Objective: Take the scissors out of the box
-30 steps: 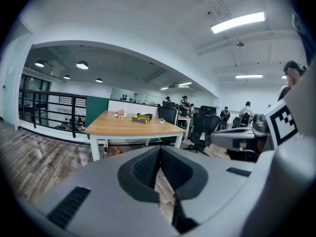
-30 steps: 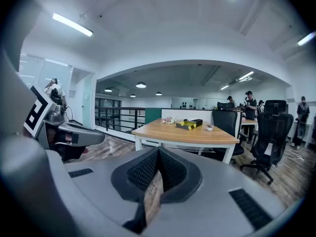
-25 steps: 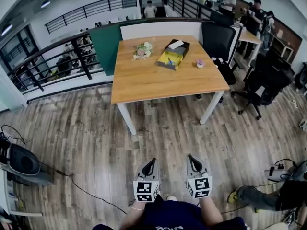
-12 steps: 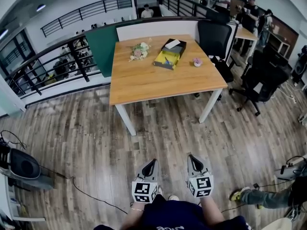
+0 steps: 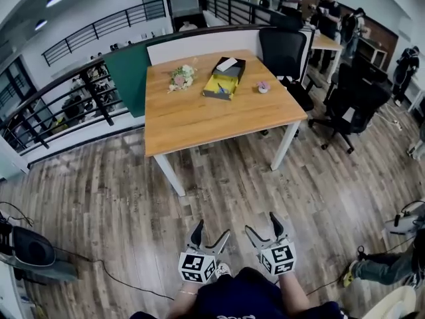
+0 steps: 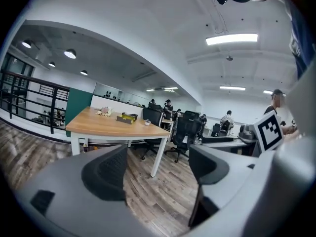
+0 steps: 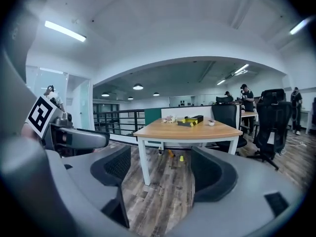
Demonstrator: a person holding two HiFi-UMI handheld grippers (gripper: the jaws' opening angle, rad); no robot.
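Hand-held gripper, left (image 5: 211,234): positioned at the lower centre of the head view, just left of its counterpart, above the wooden floor (image 5: 119,198). Its jaws are opening and stand spread wide. The left gripper view (image 6: 158,167) shows only floor between them; nothing is gripped.

Hand-held gripper, right (image 5: 262,226): positioned just beside the left unit, not touching it. Its jaws are also opening and stand spread wide. The right gripper view (image 7: 160,174) shows only floor and a desk leg between them; nothing is gripped.

Both units point toward the desk (image 5: 219,118), which stands well apart from them in the upper centre of the head view.

Surroundings, left to right in the head view:
- A black device (image 5: 30,244) sits on the floor at the lower left edge, with a cable (image 5: 126,278) running from it toward the centre.
- A black railing (image 5: 60,98) runs along the upper left.
- A green partition (image 5: 126,72) stands at the desk's far left corner.

Desk contents, left to right:
- A bunch of flowers (image 5: 180,77) lies on the far left part.
- The box (image 5: 224,78) lies open near the far edge, at the middle. It is dark outside and yellow inside, with a white card (image 5: 226,64) on its far half. The scissors cannot be made out at this size; only a small dark shape shows on the yellow lining.
- A small pink object (image 5: 263,87) sits just right of the box.

A black office chair (image 5: 284,52) stands at the desk's far right corner. Several people (image 5: 325,12) stand at the upper right.
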